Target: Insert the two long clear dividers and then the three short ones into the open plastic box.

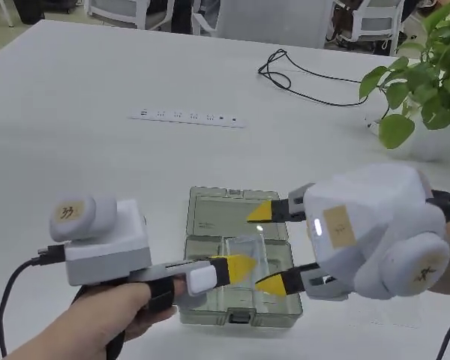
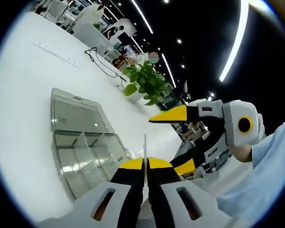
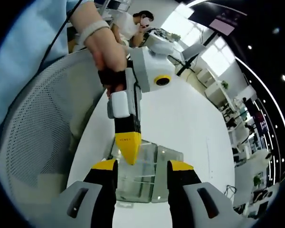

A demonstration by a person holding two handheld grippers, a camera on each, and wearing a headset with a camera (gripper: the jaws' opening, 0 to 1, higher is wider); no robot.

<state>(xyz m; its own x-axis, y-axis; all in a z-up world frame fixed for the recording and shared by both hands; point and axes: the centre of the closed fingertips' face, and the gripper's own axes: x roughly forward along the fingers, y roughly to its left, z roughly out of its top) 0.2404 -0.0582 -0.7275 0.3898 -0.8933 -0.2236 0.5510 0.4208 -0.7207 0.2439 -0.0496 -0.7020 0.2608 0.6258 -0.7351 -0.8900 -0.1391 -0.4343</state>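
Grip first: my left gripper [image 2: 145, 164] has its jaws pressed flat together on a thin clear divider [image 2: 145, 142], which stands edge-on straight out from the tips. My right gripper [image 1: 264, 247] holds nothing. Its jaws are spread wide, one on either side of the left tips and the sheet, and I can't tell whether they touch it.

Just beneath both sets of tips sits the open plastic box [image 1: 199, 309], with its lid [image 1: 210, 214] lying flat beyond them. From the left gripper view, clear walls already split the tray into cells, so I judge this piece to be one of the short ones. I can't count exactly how many are seated.

To do this step well, I'd keep the sheet upright and square to the long walls. I'd line its lower edge over the slots before letting it down, and use the free right jaws only to steady the far edge. A tilted sheet will likely jam or bow, and clear plastic on clear plastic makes the slots hard to see. So I'd go down slowly and release only once it sits level.
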